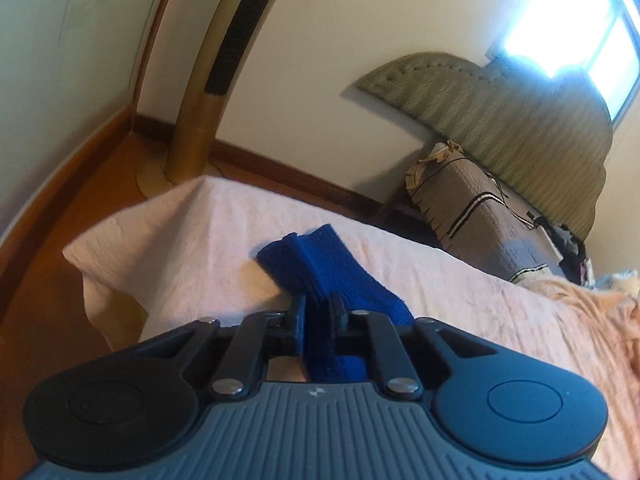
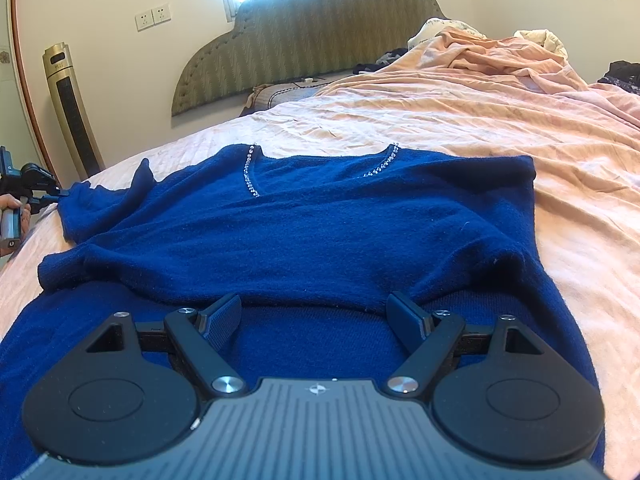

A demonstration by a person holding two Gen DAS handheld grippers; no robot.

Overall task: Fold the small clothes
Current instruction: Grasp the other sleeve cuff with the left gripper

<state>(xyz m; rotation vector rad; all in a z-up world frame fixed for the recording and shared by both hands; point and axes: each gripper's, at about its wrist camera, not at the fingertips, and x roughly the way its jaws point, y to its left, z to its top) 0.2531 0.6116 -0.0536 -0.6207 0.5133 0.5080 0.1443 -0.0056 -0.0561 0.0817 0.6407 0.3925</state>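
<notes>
Left wrist view: left gripper (image 1: 318,312) clamps the blue sweater (image 2: 304,220) sleeve at lower centre, likely to fold it inward; right gripper (image 2: 314,316) hangs wide over the hem, mid-frame on the bed (image 2: 480,128).

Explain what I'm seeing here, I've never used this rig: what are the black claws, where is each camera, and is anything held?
No robot arm here: a person carries a two-finger gripper in each hand, and each picture comes from a fisheye camera on one gripper, looking forward along its fingers.

In the left wrist view, the left gripper is shut on a sleeve end of the blue sweater, near the bed corner. In the right wrist view, that same gripper appears at the far left edge with the person's hand around its handle.

The right gripper is open, holding nothing, low over the sweater's bottom part. The sweater lies spread on the bed, its neckline with sparkly trim pointing toward the headboard. The lower body seems already folded up.
</notes>
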